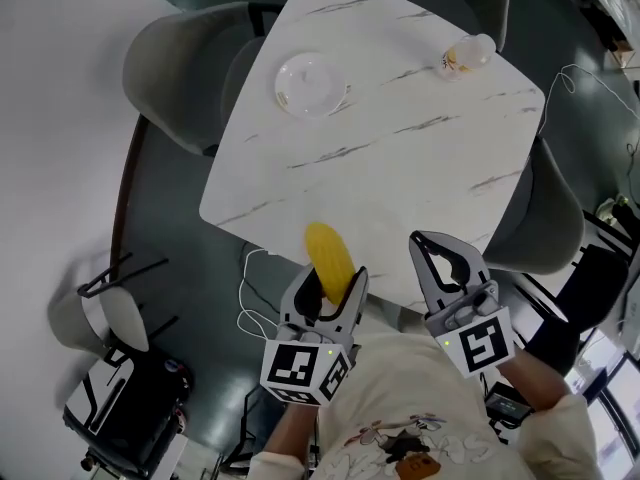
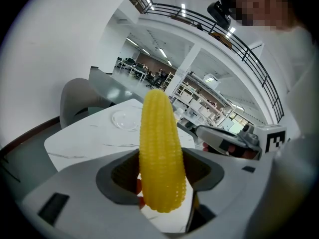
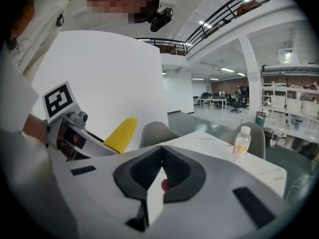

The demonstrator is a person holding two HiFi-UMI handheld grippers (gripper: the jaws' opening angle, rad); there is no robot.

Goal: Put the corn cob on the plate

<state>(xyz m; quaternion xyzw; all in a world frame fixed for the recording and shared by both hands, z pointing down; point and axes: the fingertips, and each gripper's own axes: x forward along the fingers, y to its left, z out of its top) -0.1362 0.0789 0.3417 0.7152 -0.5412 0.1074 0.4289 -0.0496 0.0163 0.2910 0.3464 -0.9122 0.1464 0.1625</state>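
A yellow corn cob (image 1: pixel 329 259) stands out of my left gripper (image 1: pixel 324 296), which is shut on its lower half at the table's near edge. In the left gripper view the corn cob (image 2: pixel 159 157) rises between the jaws and points toward the clear glass plate (image 2: pixel 126 119). That plate (image 1: pixel 311 83) lies empty at the far left of the white marble table (image 1: pixel 400 158). My right gripper (image 1: pixel 445 264) hovers beside the left one at the near edge, shut with nothing in it. The right gripper view shows its jaws (image 3: pixel 160 176) closed and the corn cob (image 3: pixel 121 133) off to the left.
A clear plastic bottle (image 1: pixel 467 55) lies at the table's far right; the same bottle (image 3: pixel 241 143) shows in the right gripper view. Grey chairs (image 1: pixel 182 68) surround the table, another chair (image 1: pixel 548 218) at right. Cables (image 1: pixel 250 308) trail on the dark floor below.
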